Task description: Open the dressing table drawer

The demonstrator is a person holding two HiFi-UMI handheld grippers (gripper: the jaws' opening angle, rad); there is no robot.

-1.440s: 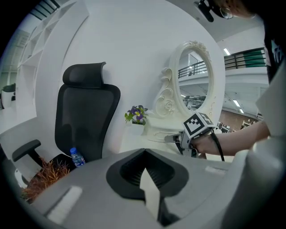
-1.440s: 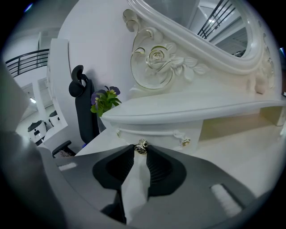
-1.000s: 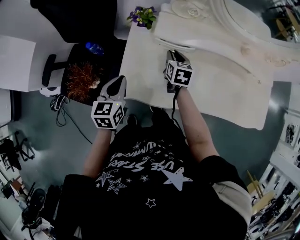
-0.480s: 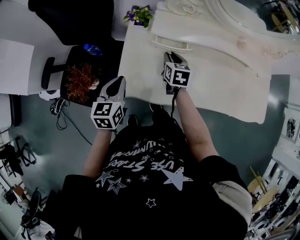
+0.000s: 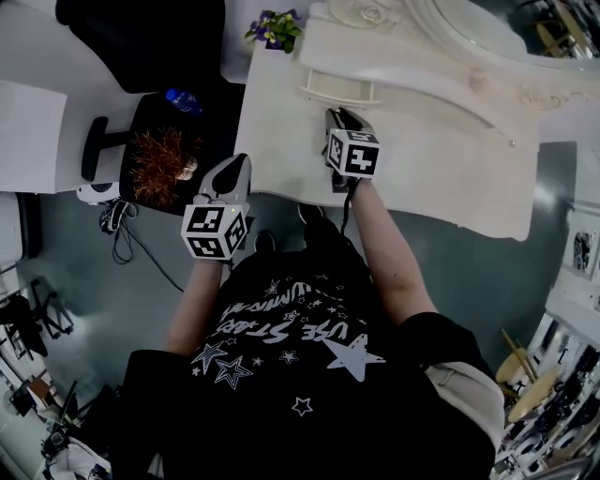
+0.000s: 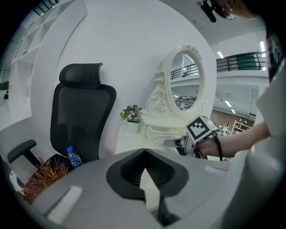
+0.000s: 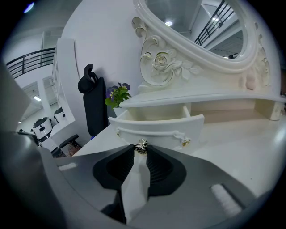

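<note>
The small white drawer (image 7: pixel 156 127) under the oval mirror (image 7: pixel 201 27) of the dressing table (image 5: pixel 441 187) stands pulled partway out, its inside showing. My right gripper (image 7: pixel 140 150) is shut on the drawer's metal knob (image 7: pixel 142 145), in front of the curved handle rail. From the head view the right gripper (image 5: pixel 336 116) reaches over the tabletop to the drawer (image 5: pixel 339 87). The left gripper (image 5: pixel 236 161) hangs off the table's left edge, jaws together and holding nothing; its own view shows the left gripper (image 6: pixel 145 152) pointing at the chair and mirror.
A pot of purple flowers (image 5: pixel 275 28) stands at the table's back left corner. A black office chair (image 5: pixel 150 37) with a blue-capped bottle (image 5: pixel 185 96) and a spiky brown plant (image 5: pixel 164 159) is left of the table.
The drawer has slid out a little farther from under the mirror, with the right gripper staying on its knob. The left gripper has held still.
</note>
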